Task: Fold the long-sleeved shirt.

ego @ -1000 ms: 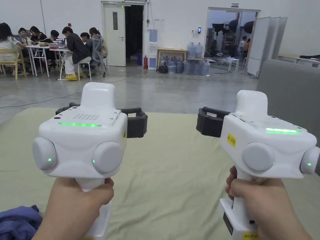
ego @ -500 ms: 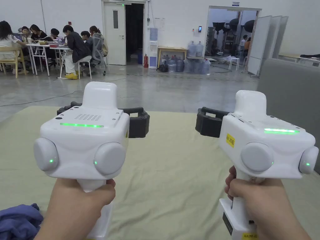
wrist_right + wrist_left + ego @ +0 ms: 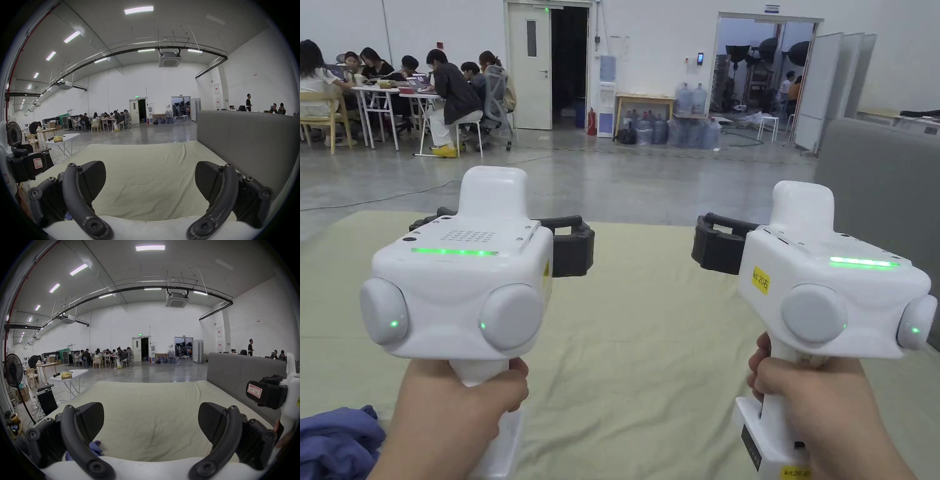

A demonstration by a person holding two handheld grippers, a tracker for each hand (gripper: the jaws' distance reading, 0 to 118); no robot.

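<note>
Both grippers held level above the pale sheet (image 3: pixel 650 350), side by side, well apart. Left gripper (image 3: pixel 151 420): jaws wide, empty. Right gripper (image 3: pixel 150 178): jaws wide, empty. Shirt (image 3: pixel 334 440), a blue-purple heap, lies bunched at the near left corner, untouched. Folding not yet begun. Next move likely calls for reaching down-left, gripping the cloth and spreading it flat.

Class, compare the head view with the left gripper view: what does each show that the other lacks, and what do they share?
Head view: green light bars on top of the white gripper housings. Left gripper view: the left gripper with its jaws wide apart, a standing fan and ceiling lights. Both: the crumpled blue shirt on the pale sheet, the open door and people at tables.
</note>
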